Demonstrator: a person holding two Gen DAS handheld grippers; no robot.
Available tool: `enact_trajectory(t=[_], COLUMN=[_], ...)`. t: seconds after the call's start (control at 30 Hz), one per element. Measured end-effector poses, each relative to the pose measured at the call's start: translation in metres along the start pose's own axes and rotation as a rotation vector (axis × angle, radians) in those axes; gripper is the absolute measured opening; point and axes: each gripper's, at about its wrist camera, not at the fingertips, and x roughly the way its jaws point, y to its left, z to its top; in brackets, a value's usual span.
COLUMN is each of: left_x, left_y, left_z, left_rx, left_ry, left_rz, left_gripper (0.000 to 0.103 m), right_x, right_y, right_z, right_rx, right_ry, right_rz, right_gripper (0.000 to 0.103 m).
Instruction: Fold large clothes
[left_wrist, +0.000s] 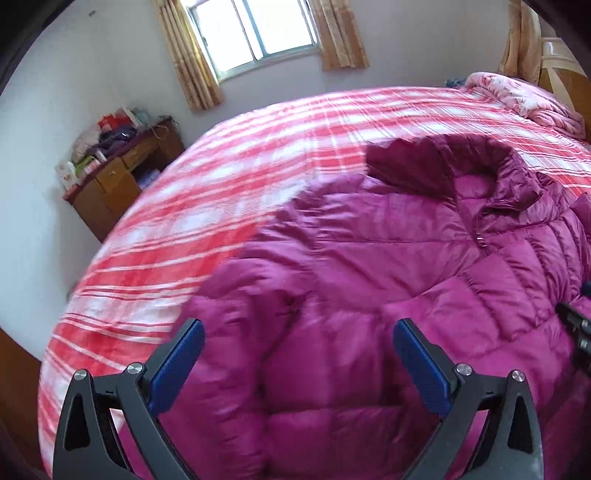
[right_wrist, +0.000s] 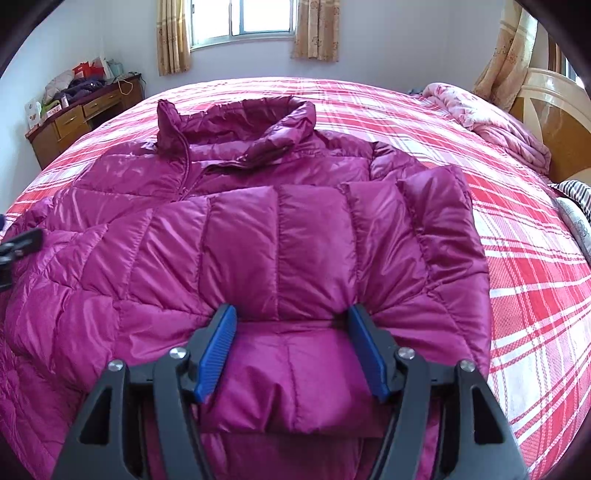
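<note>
Jacket (right_wrist: 236, 236), puffy, light and probably slippery on the bed (right_wrist: 517, 258): right gripper (right_wrist: 291, 350) half-open astride its folded sleeve, pads seemingly touching; left gripper (left_wrist: 299, 362) wide open, empty, above its other side.

A home bedroom — plaid-covered bed (right_wrist: 517, 229), curtained window (right_wrist: 242, 22), cluttered wooden desk (right_wrist: 74, 118) by the wall.

My right gripper (right_wrist: 291, 332) sits over a folded-in sleeve of the magenta puffer jacket (right_wrist: 240, 236), blue pads (right_wrist: 218, 350) flanking the sleeve's puffy end. Jacket lies on red plaid bedspread (right_wrist: 535, 288). Wooden desk (right_wrist: 74, 118) far left, under the window (right_wrist: 243, 18).
</note>
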Motion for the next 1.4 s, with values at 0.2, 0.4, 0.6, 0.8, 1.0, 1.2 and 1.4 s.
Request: enact_trajectory(t=[0.2, 0.4, 0.6, 0.8, 1.0, 1.2, 1.4], left_x=[-0.021, -0.021, -0.051, -0.063, -0.055, -0.094, -0.123], left_y=[0.082, 0.161, 0.211, 0.198, 0.180, 0.211, 0.189], left_z=[-0.034, -0.099, -0.162, -0.178, -0.168, -0.106, -0.039], left_rx=[-0.040, -0.100, -0.288, -0.350, -0.266, -0.130, 0.004], left_ry=[-0.002, 0.102, 0.162, 0.164, 0.163, -0.036, -0.186], left_rz=[0.124, 0.259, 0.173, 0.017, 0.009, 0.279, 0.371], left_gripper=[0.102, 0.102, 0.102, 0.102, 0.023, 0.019, 0.019], right_x=[-0.001, -0.002, -0.002, -0.002, -0.004, -0.033, -0.054], right_y=[0.002, 0.003, 0.003, 0.003, 0.003, -0.006, -0.031], right_z=[0.000, -0.001, -0.001, 0.000, 0.000, -0.005, -0.009], right_rx=[-0.009, -0.012, -0.016, -0.020, -0.022, -0.023, -0.014], right_ry=[-0.003, -0.006, -0.008, -0.011, -0.014, -0.073, -0.153], right_rz=[-0.010, -0.012, -0.017, -0.034, -0.047, -0.021, -0.148], right_gripper=[0.067, 0.067, 0.067, 0.069, 0.073, 0.073, 0.073])
